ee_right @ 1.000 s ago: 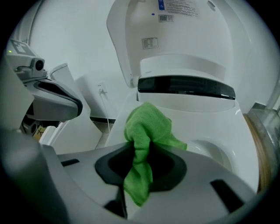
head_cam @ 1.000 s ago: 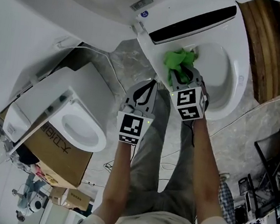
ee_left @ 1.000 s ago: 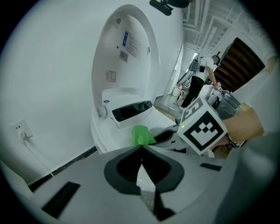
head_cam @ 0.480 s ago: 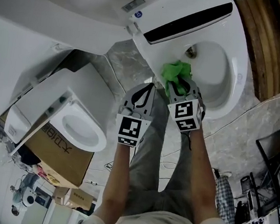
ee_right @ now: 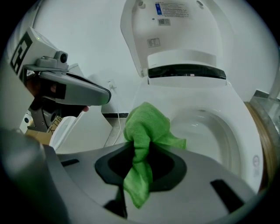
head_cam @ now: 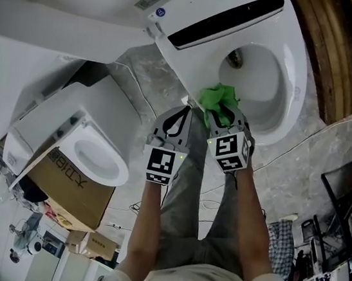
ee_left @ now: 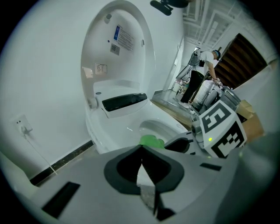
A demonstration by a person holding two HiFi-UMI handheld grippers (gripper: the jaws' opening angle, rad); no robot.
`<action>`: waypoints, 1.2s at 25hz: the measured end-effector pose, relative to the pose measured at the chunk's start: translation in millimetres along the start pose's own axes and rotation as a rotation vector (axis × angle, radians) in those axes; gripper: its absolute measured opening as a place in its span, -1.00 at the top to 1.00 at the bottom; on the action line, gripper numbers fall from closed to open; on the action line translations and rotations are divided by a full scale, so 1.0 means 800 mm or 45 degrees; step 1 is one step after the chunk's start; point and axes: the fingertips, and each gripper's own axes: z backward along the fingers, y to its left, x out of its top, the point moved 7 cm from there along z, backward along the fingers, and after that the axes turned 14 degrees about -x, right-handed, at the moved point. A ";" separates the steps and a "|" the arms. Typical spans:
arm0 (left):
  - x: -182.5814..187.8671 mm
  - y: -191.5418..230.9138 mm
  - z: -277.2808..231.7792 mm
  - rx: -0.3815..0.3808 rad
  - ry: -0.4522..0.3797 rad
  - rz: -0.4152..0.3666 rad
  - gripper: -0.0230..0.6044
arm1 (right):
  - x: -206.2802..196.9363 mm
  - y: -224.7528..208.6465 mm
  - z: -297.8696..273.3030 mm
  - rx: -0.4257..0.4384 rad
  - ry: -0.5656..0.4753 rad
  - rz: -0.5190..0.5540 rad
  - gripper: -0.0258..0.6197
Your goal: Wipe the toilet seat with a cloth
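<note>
head view: my right tongs (head_cam: 221, 116) are clenched on the green cloth (head_cam: 216, 97), which bunches just ahead of their tips at the near rim of the toilet seat (head_cam: 299, 82). i cannot tell if it touches. my left tongs (head_cam: 181, 114) hang just beside them, off the seat. print on the cardboard box (head_cam: 69, 186), far to their left, is unreadable.

left gripper view: jaws pressed together, nothing between. labels on the raised lid (ee_left: 118, 48) are too small to read.

right gripper view: cloth pinched between the jaws. i judge the wipe is in hand; next, press the cloth down and sweep round the rim.
</note>
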 end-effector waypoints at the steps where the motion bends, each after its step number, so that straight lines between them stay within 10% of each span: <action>1: -0.001 -0.003 -0.001 0.002 0.003 0.001 0.89 | -0.004 0.000 0.002 0.007 0.003 0.006 0.62; 18: -0.003 -0.064 -0.016 0.039 0.027 -0.009 0.89 | -0.073 -0.021 0.045 0.069 0.101 0.075 0.62; 30: 0.092 -0.153 0.028 0.043 -0.034 -0.100 0.89 | -0.062 -0.085 0.197 0.040 0.040 0.058 0.62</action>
